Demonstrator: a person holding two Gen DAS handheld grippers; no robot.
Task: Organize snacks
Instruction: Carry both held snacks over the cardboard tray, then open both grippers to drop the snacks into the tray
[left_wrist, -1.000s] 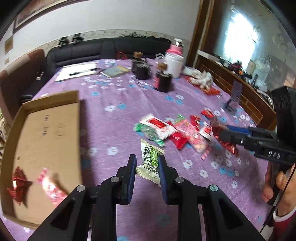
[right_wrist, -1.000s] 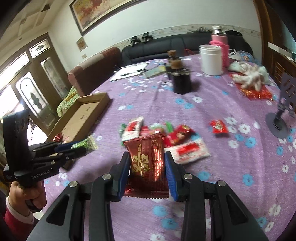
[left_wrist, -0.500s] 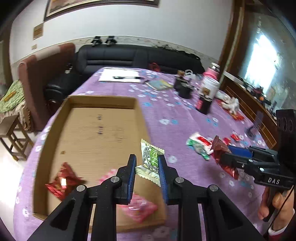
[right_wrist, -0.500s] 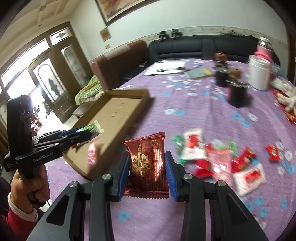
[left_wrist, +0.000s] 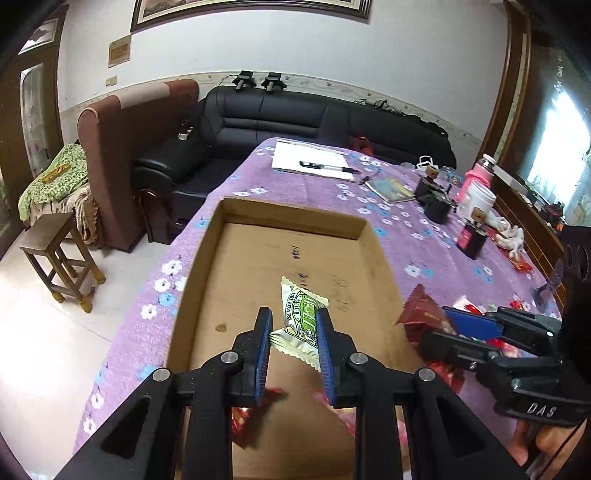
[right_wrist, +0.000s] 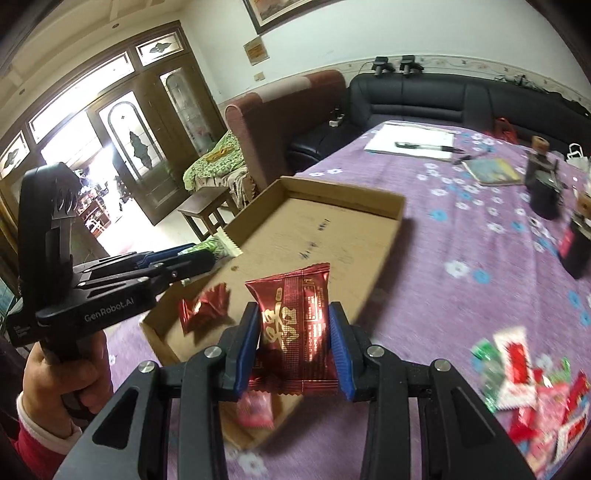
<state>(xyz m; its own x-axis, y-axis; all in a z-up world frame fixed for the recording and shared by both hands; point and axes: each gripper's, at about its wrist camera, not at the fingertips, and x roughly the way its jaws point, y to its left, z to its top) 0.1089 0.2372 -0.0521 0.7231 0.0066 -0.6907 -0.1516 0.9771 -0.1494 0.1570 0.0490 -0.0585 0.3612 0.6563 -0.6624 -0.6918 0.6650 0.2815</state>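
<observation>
My left gripper (left_wrist: 293, 323) is shut on a white and green snack packet (left_wrist: 301, 319) and hangs over the shallow cardboard tray (left_wrist: 288, 216). In the right wrist view the same gripper (right_wrist: 192, 254) comes in from the left, above the tray's (right_wrist: 343, 192) near corner. My right gripper (right_wrist: 293, 325) is shut on a dark red snack packet (right_wrist: 299, 325) just above the tray's near end; in the left wrist view this gripper (left_wrist: 439, 325) stands at the tray's right edge. A red foil snack (right_wrist: 203, 306) and a pink packet (right_wrist: 255, 408) lie in the tray.
A pile of loose red, white and green snacks (right_wrist: 532, 387) lies on the purple flowered tablecloth (right_wrist: 461, 236) to the right. Dark jars (left_wrist: 436, 203), a white canister (left_wrist: 478, 201), paper with a pen (left_wrist: 314, 162) and a booklet stand farther back. A stool (left_wrist: 59, 254) and sofas flank the table.
Both grippers have swung left from the snack pile to the cardboard tray, each still holding its packet. The tray now fills the middle of both views.
</observation>
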